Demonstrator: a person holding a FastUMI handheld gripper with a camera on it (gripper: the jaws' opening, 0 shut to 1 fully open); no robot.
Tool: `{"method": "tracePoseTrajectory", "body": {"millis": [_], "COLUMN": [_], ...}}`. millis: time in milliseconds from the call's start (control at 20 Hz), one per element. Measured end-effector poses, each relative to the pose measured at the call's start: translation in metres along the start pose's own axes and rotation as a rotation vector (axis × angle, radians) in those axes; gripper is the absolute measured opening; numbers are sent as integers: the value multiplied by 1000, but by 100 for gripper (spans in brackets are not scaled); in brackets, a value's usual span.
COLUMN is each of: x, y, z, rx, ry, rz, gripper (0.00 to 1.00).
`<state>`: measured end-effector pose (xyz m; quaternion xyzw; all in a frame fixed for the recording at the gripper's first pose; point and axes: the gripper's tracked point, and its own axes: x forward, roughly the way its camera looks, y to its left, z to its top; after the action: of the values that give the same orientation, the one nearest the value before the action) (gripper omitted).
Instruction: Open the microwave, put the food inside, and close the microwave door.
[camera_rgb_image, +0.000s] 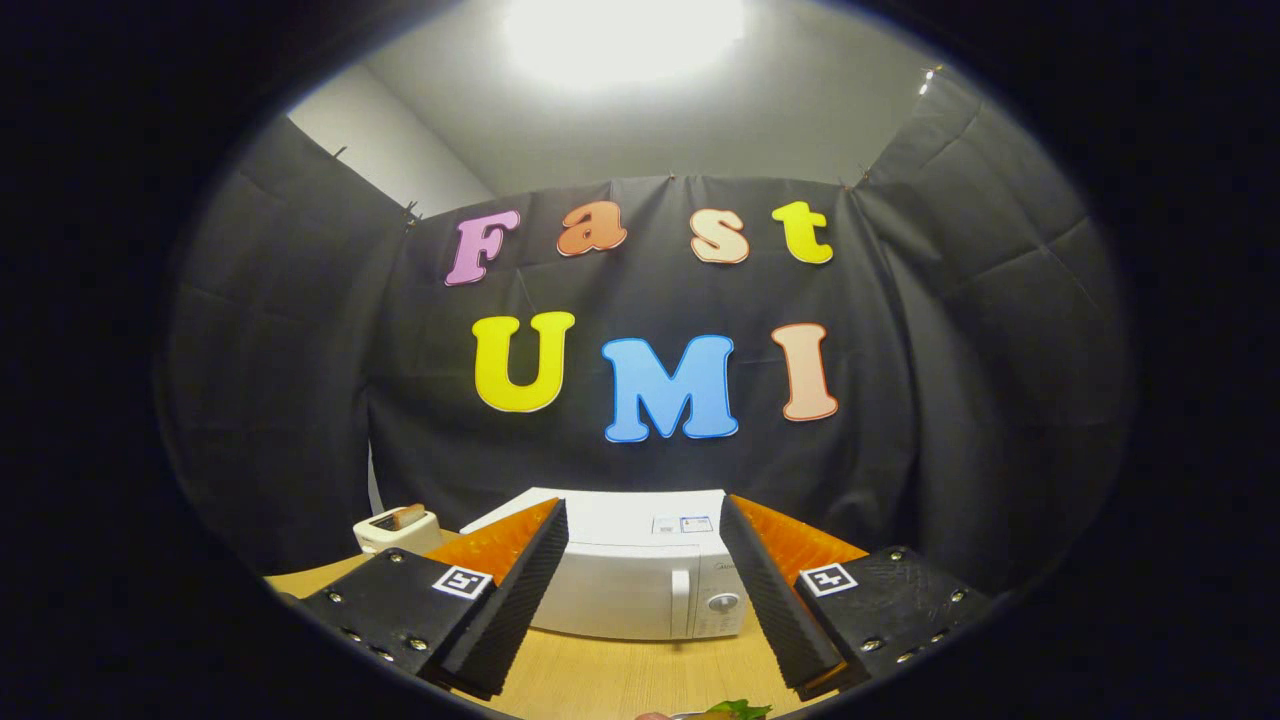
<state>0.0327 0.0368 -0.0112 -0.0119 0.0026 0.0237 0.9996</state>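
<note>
Microwave (640, 580): a white unit standing on the wooden worktop (620, 680), against the black cloth wall at the rear of the booth. Its door is closed. A vertical handle sits on the front toward the control side, and a round dial lies just beside that handle. Small labels are fixed to the top panel; their content cannot be read.

Gripper (640, 590): raised above the worktop on the near side of the microwave, aimed straight at its front. The fingers (520, 590) are released and spread wide apart, with nothing held between them. The microwave's front shows in the gap between them, clearly beyond the tips and not touched by either one. Each finger mount carries a square printed marker.

Food (738, 710): a green, leafy item with a pale rim beside it, lying on the worktop on the near side of the microwave, below and behind the fingers. It is well apart from the microwave door and outside the oven. Only a small part is visible, so what it is and what it rests on cannot be determined.

Toaster (398, 528): a small white appliance with a brown slice standing in its slot, set on the worktop beside the microwave, on the side away from the dial, close to the cloth wall.

Lighting: one bright ceiling lamp above the microwave.
</note>
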Motion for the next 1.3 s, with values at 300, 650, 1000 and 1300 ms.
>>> {"method": "tracePoseTrajectory", "body": {"millis": [300, 650, 1000, 1300], "x": [24, 59, 94, 123], "y": [-4, -20, -27, -29], "z": [-17, -57, -96, -141], "rx": [-19, -7, 0, -68], "ry": [-4, 52, 113, 180], "rz": [3, -16, -19, -2], "gripper": [96, 96, 96, 96]}}
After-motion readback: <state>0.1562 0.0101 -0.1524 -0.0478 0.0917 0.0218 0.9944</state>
